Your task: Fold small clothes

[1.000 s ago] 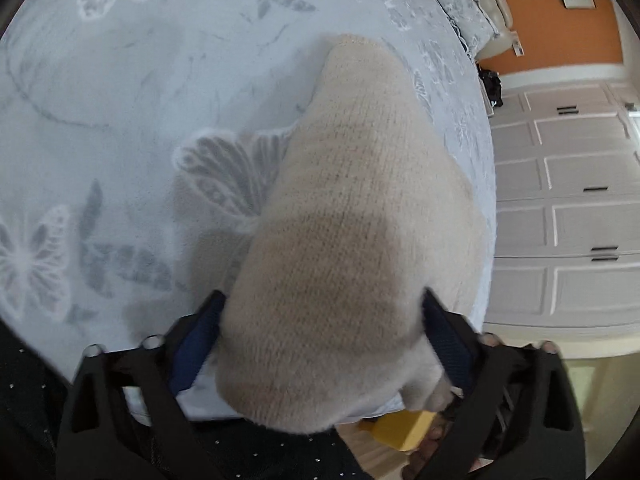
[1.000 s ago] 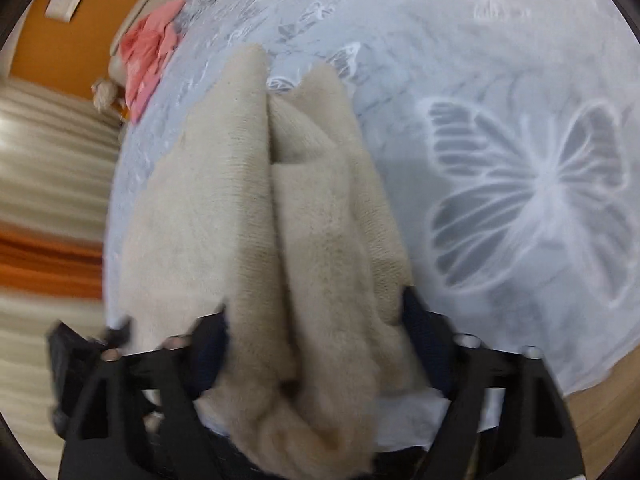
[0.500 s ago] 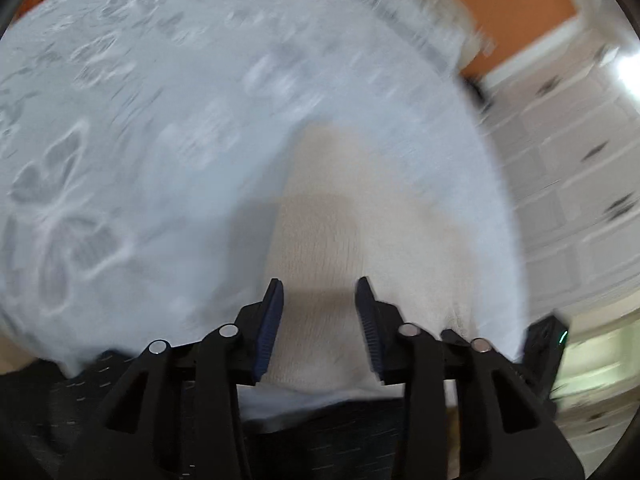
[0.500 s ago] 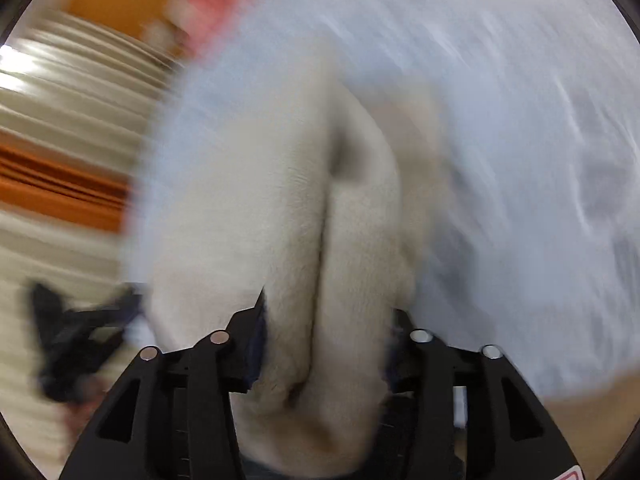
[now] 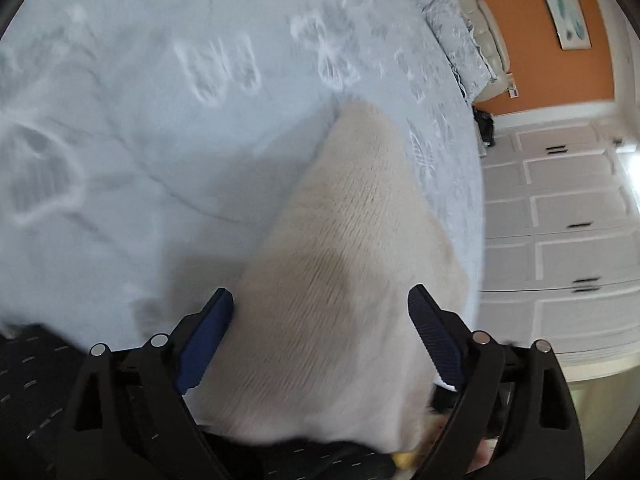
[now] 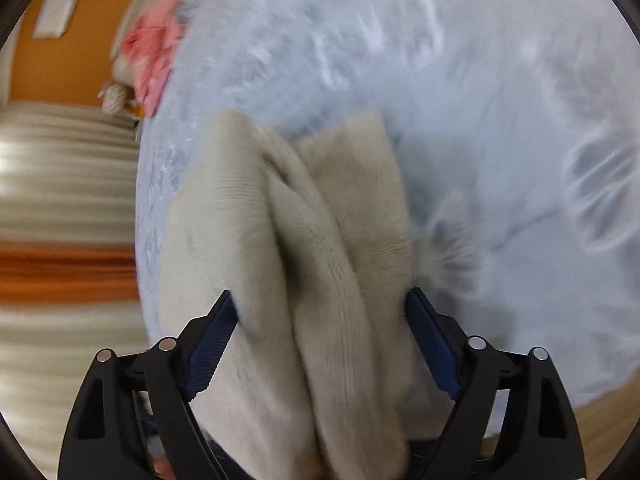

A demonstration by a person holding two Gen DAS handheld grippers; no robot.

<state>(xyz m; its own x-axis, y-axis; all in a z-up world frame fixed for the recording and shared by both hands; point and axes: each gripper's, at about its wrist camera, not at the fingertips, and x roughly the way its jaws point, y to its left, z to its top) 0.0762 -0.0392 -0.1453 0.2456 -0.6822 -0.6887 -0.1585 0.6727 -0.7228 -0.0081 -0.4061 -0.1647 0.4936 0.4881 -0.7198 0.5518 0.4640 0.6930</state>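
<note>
A beige knitted garment (image 5: 352,280) lies folded on the pale blue butterfly bedspread (image 5: 160,120), near the bed's edge. My left gripper (image 5: 320,336) is open, its blue pads wide apart on either side of the garment's near end. In the right wrist view the same garment (image 6: 304,272) shows as thick stacked folds. My right gripper (image 6: 322,336) is also open, its pads on either side of the folded bundle. The near ends of the garment hide what is under them.
A pink garment (image 6: 154,52) lies at the far end of the bed (image 6: 480,120). White cupboard doors (image 5: 560,240) and an orange wall (image 5: 552,60) stand beyond the bed's edge. A pillow (image 5: 460,36) lies at the bed's head.
Both grippers were closed narrowly about half a second ago and have opened wide again. Both views have swung, with motion blur.
</note>
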